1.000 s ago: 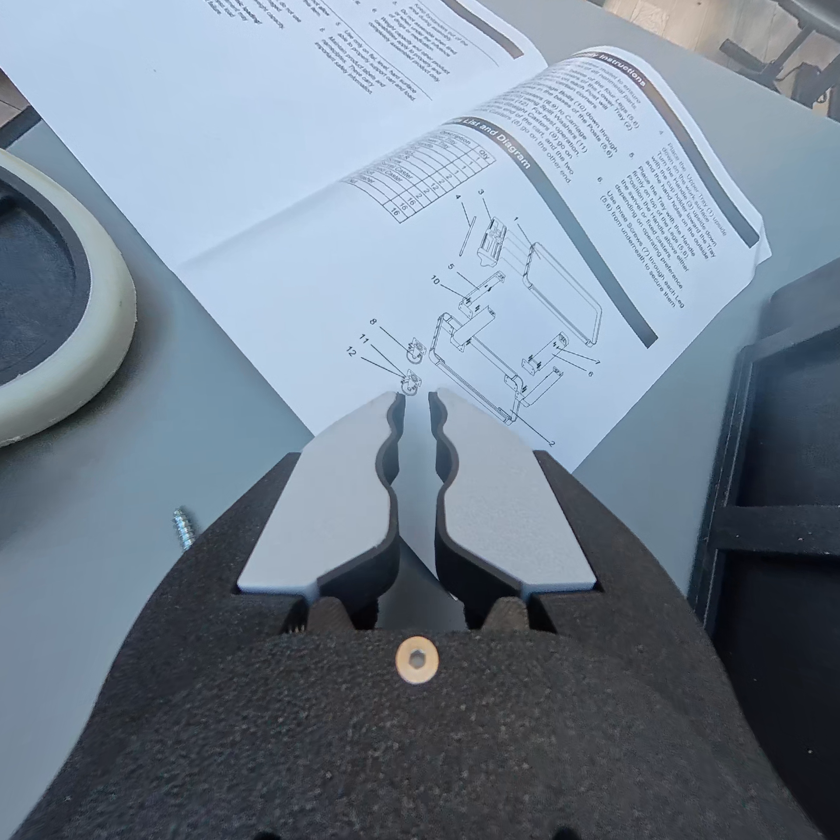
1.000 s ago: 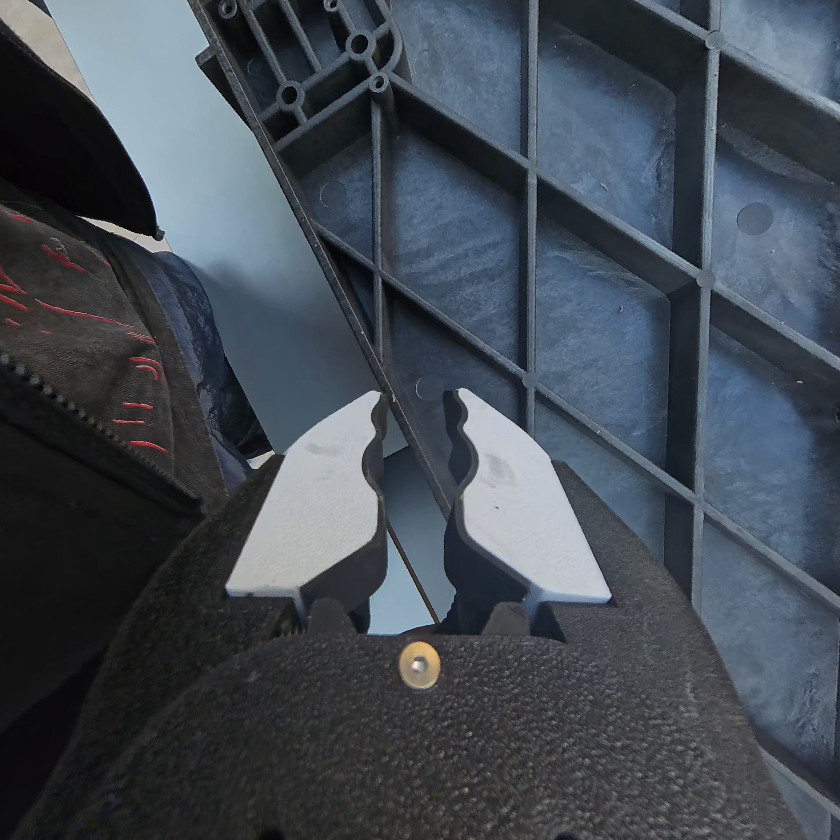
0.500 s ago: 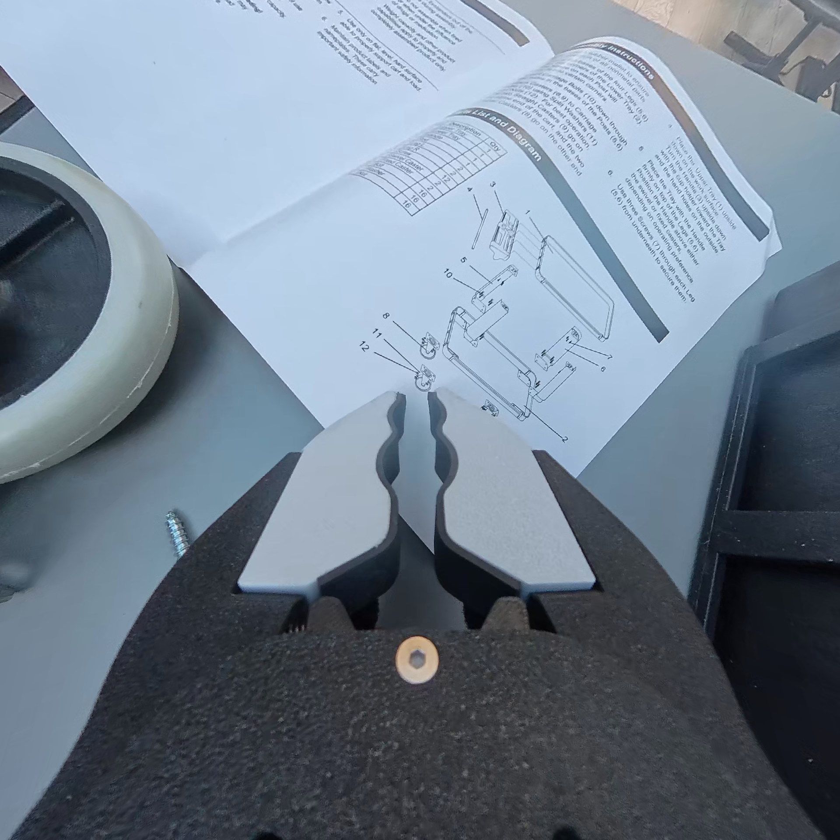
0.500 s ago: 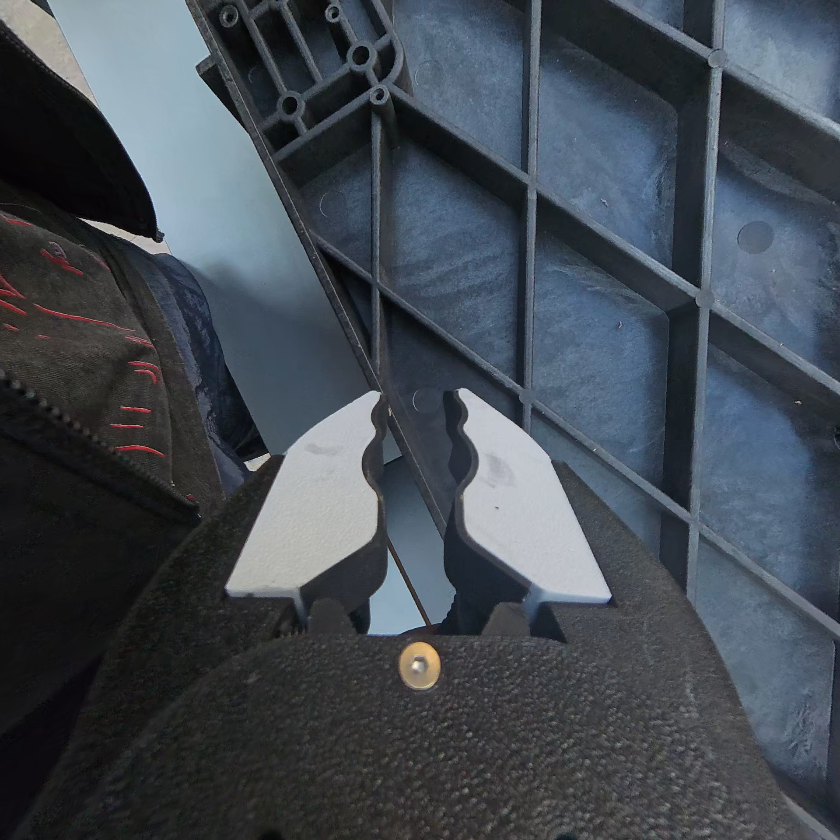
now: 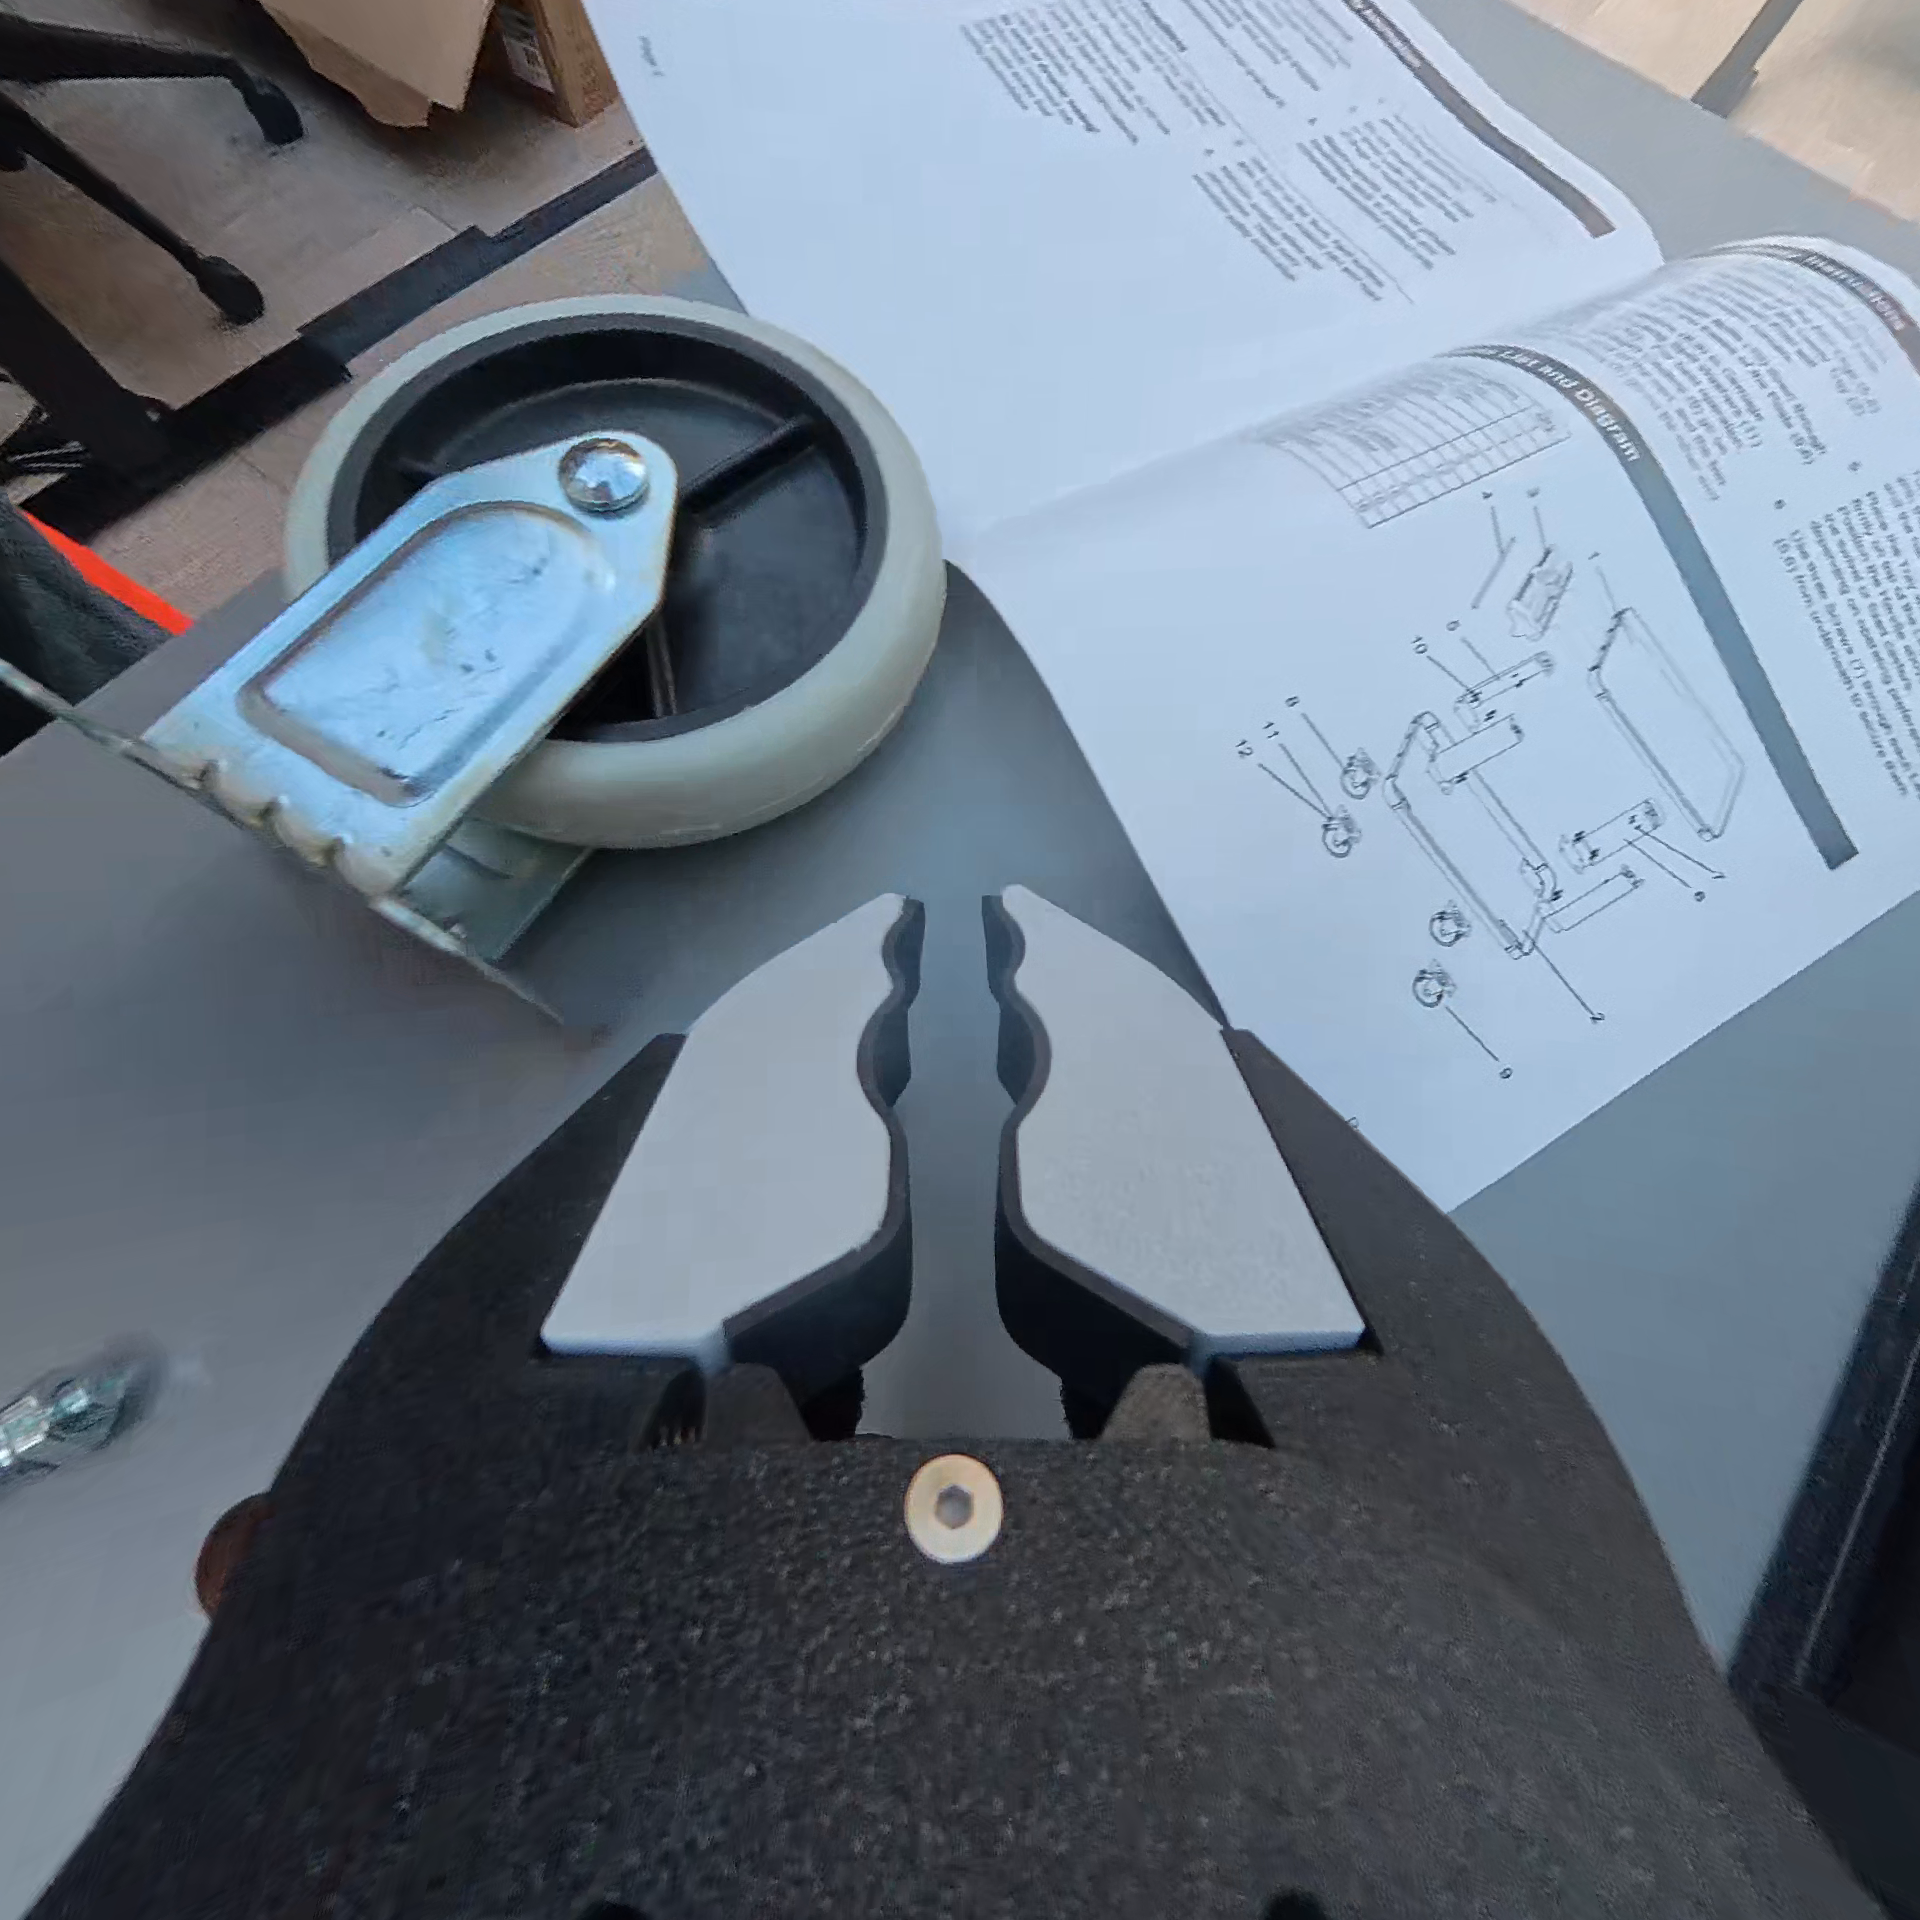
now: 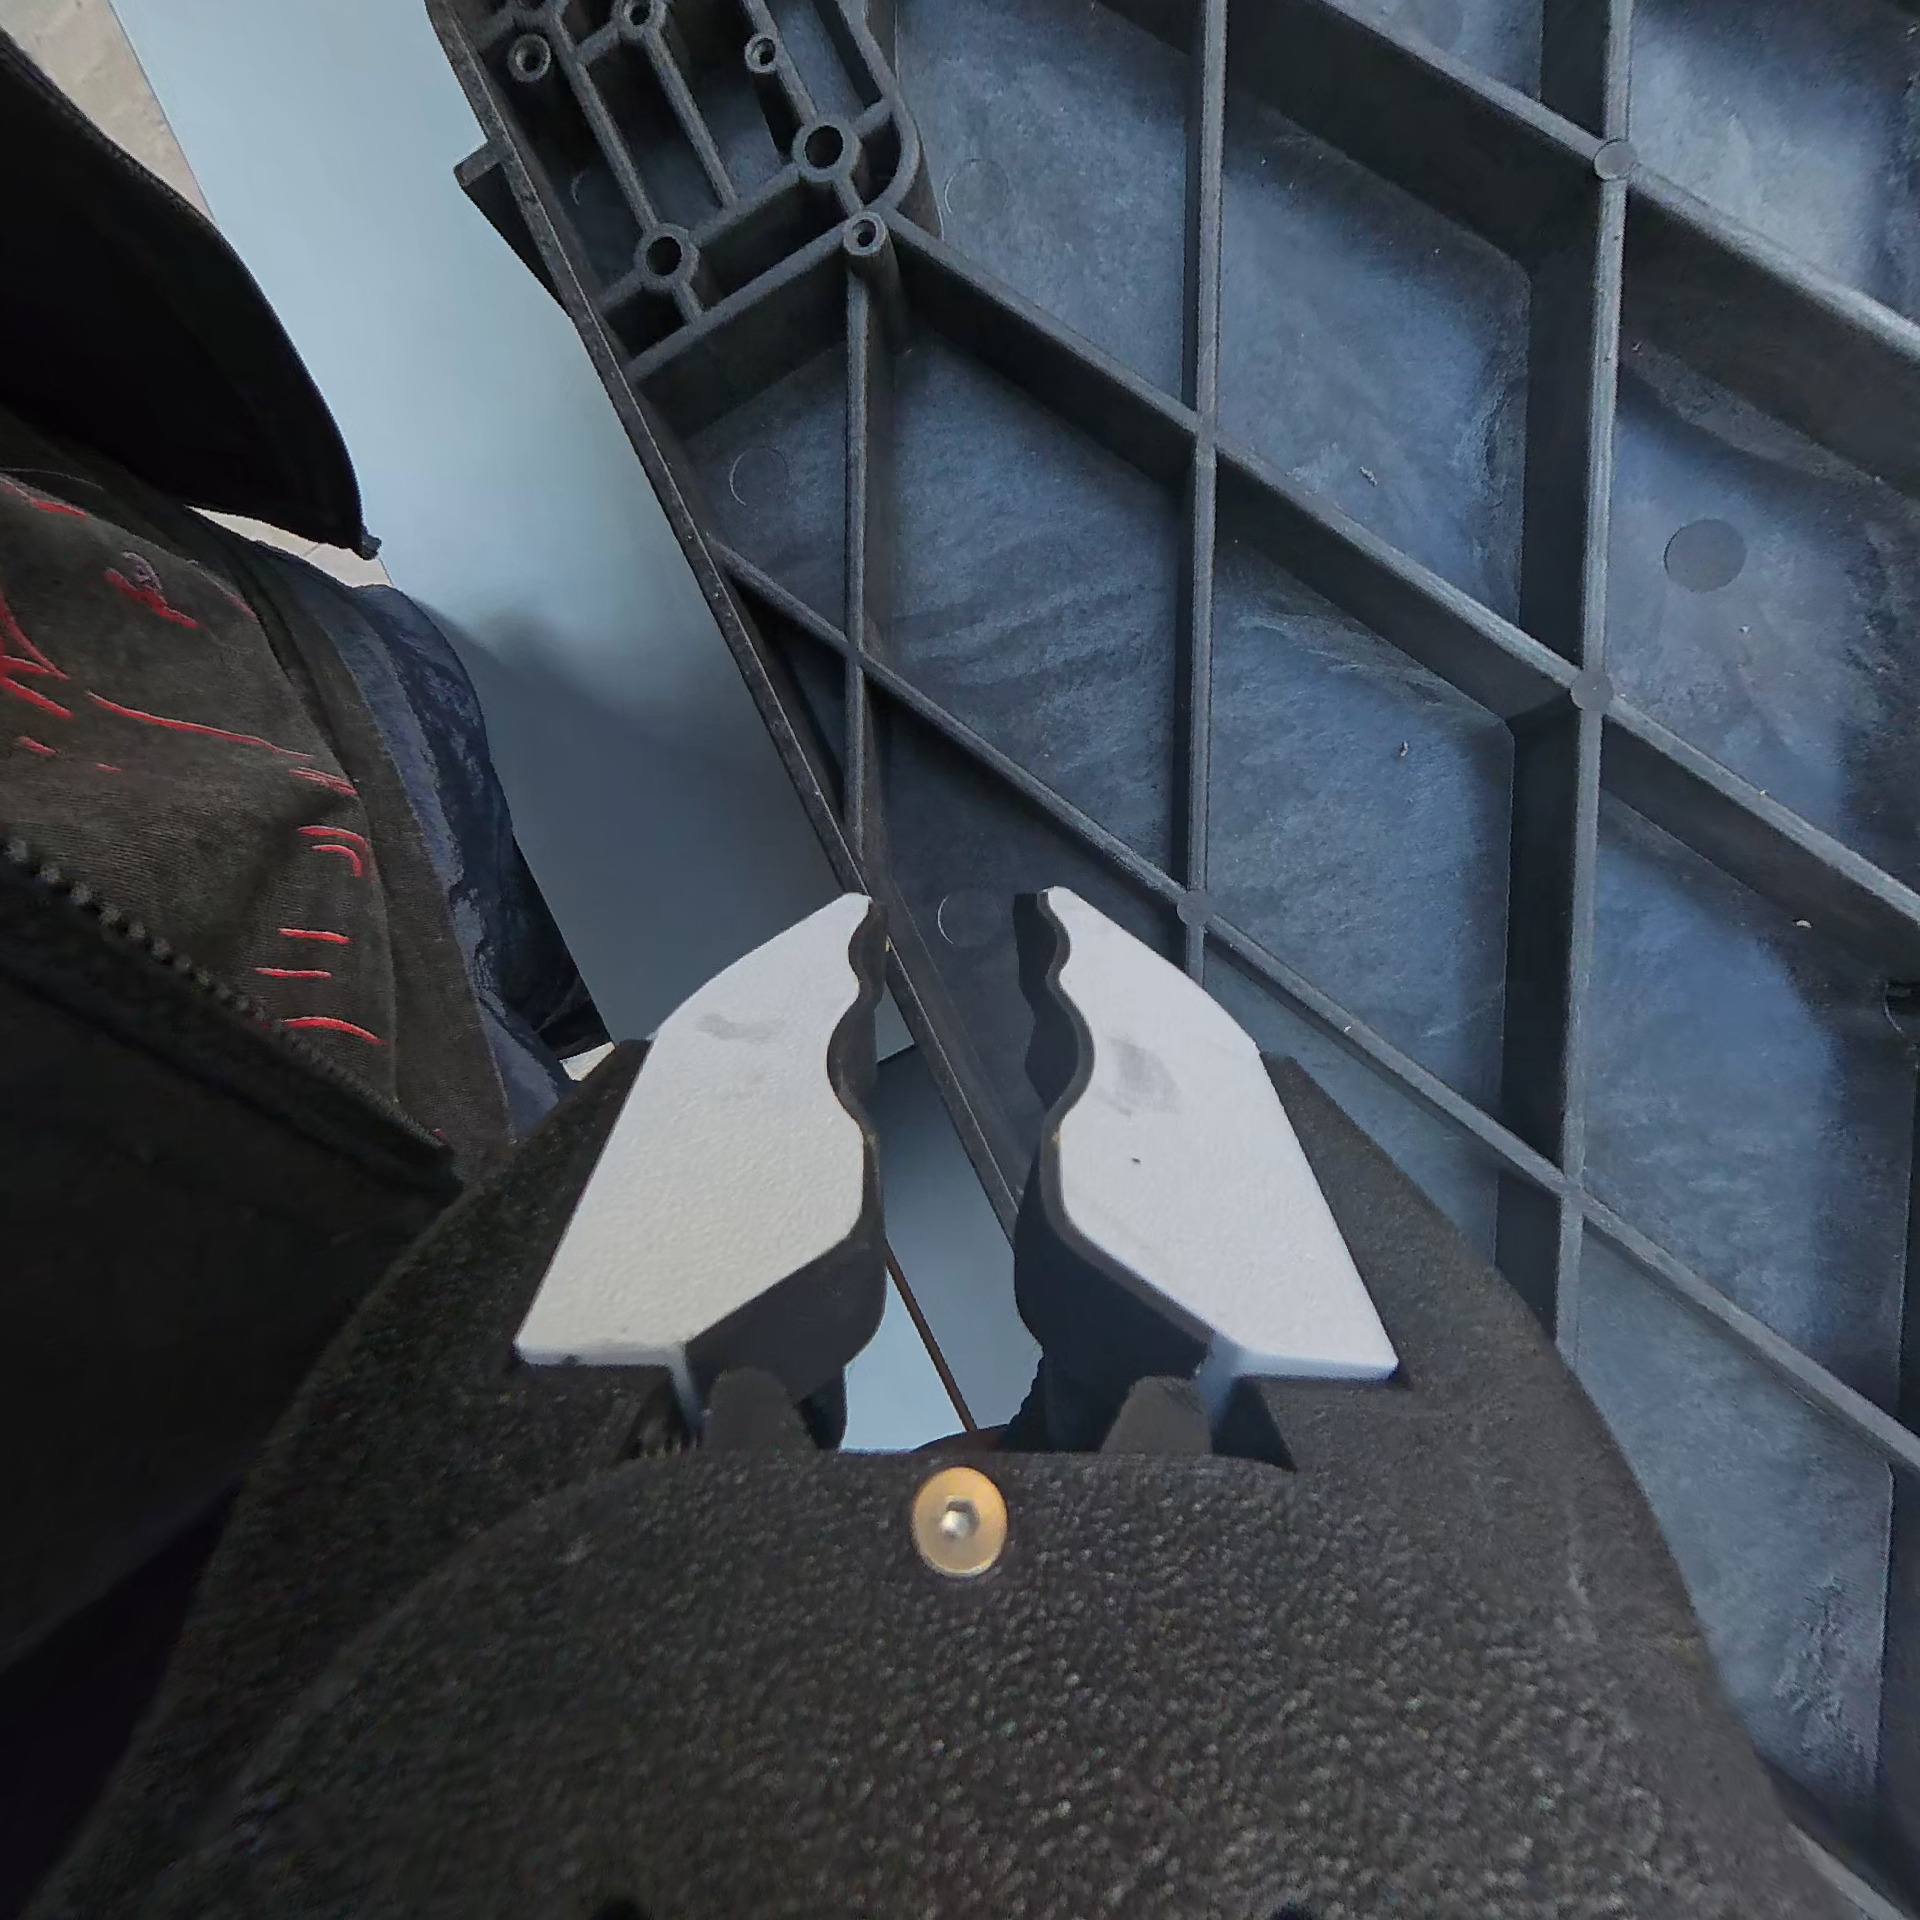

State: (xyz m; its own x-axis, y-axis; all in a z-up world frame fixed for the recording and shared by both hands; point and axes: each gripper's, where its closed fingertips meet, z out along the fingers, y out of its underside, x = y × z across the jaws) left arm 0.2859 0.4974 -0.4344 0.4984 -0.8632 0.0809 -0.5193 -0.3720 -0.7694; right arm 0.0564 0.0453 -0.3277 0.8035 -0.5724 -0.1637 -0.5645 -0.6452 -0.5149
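I am holding the right gripper (image 6: 948, 904) on the rim of a dark ribbed plastic panel (image 6: 1351, 644), which is lying with its gridded underside up on the grey table (image 6: 436, 343). The panel's thin edge is running diagonally through the gap between my fingers: the left fingertip (image 6: 821, 935) is sitting right against that edge, while I cannot tell whether the right one is touching the plastic, so the jaws are standing narrowly parted around the rim rather than clearly clamped. A corner block with small round screw holes (image 6: 748, 177) is showing at the top of the panel, and dark clothing with red stitching and a zip (image 6: 177, 810) is filling the left side of this view. I am hovering the left gripper (image 5: 953, 904) over bare table (image 5: 208, 1091), jaws nearly together with only a slim slot between them, and nothing is sitting in that slot. Nearest to it, just ahead and to the left, a caster wheel (image 5: 790, 748) with a pale tyre and dark hub is lying on its side, its shiny metal bracket (image 5: 416, 686) pointing toward me. An open booklet (image 5: 1403, 582) with a parts drawing is spreading out to the right, one page partly curving over the table beside the wheel. A blurred screw (image 5: 62, 1403) is lying at the far left edge, and the dark panel's edge (image 5: 1860, 1507) is showing at the lower right.
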